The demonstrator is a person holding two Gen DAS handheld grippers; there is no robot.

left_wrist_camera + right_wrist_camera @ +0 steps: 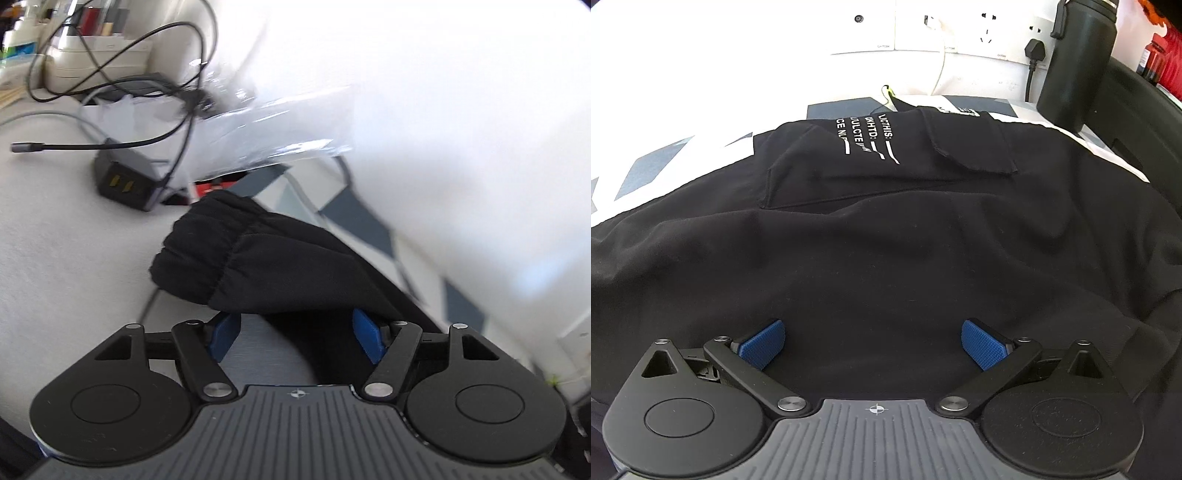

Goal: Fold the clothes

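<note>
The left tool [297,334] stands with its blue ribbed pads [365,332] spread apart, and the gathered cuff end of a black fabric garment [258,258] lies over their tips, not pinched. At ten o'clock a black charger block [123,182] sits on the pale grey desk [55,258], among looping black cables [110,66]. At two o'clock is a white blurred surface [461,110].

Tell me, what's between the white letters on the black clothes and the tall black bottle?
In the right wrist view, a stitched pocket flap on the black garment lies between the white lettering and the tall black bottle.
</note>
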